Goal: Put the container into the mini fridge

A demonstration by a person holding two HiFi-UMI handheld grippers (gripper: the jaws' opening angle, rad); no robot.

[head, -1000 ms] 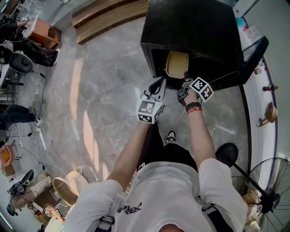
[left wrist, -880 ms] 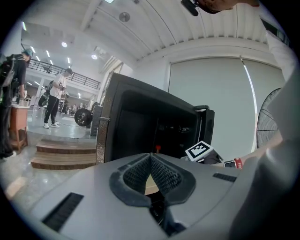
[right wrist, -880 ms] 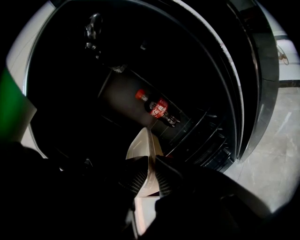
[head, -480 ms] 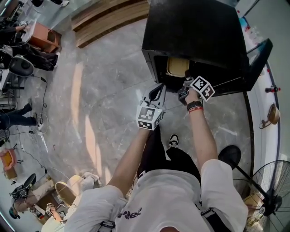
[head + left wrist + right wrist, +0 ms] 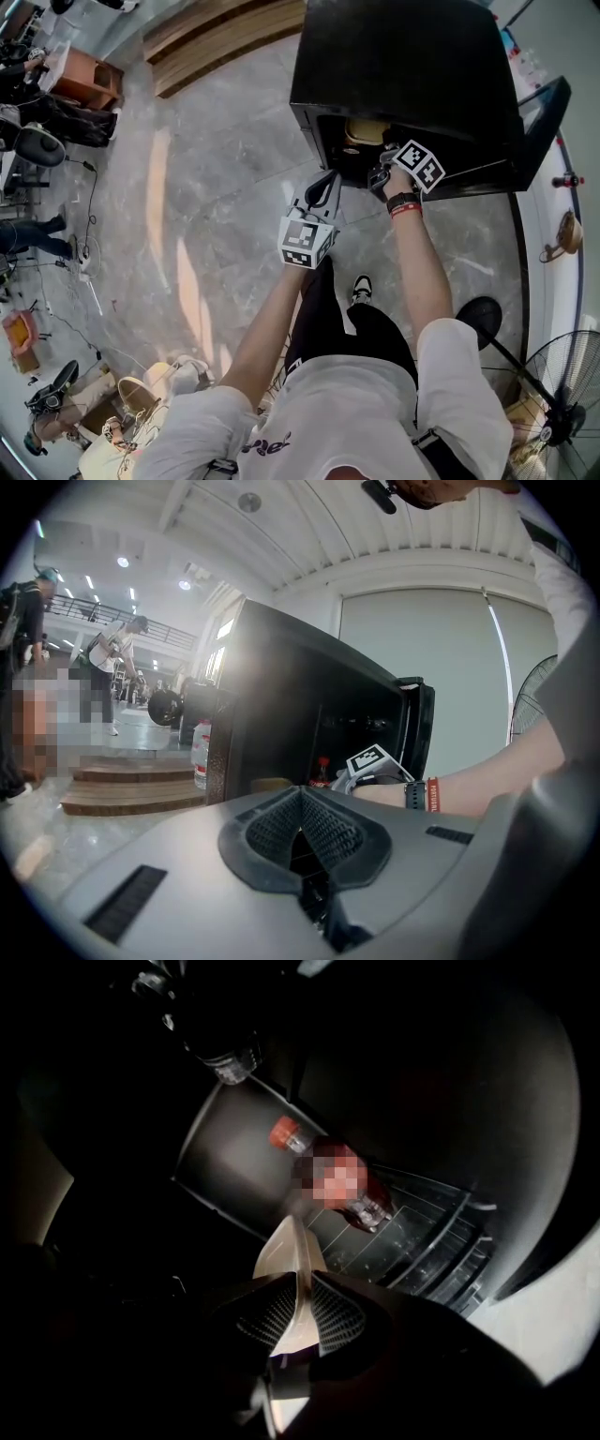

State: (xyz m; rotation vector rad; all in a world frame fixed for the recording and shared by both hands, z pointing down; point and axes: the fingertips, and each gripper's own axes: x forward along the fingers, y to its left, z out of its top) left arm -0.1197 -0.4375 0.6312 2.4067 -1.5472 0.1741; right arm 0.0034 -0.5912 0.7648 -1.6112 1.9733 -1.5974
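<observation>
Gone further into the fridge [image 5: 403, 66] since a second ago: right gripper [image 5: 377, 161] up at the opening, container [image 5: 366, 131] carried in with it. Then, most of the pale tub in plain sight ahead of the opening; now, only a sliver under the fridge's top edge. Left gripper [image 5: 328, 180] near its old place.

Right gripper: clenched on the container, pads [image 5: 336, 1314] pinching the thin pale rim edge-on. Just past that rim, in the dark interior, a red-capped bottle [image 5: 328, 1171] above a wire shelf [image 5: 412, 1232]. Higher and farther in, a clear ribbed neck, too dim to name.

Left gripper: closed on nothing, jaws meeting tip to tip. Held outside the fridge, left of the opening and just short of the front face, apart from the right gripper. Seen from there: right wrist with a dark watch [image 5: 414, 794] and a red band [image 5: 431, 794] reaching in, marker cube [image 5: 368, 761] at the opening, red-capped bottle upright inside.

Farther out: fridge black, standing on a grey marbled floor [image 5: 216, 178], door [image 5: 539, 117] swung wide to the right. Wooden steps [image 5: 220, 37] at the far left, a water bottle [image 5: 200, 754] upright beside them, close to the fridge's side. A standing fan [image 5: 553, 394] at lower right, near the person's right shoulder.
</observation>
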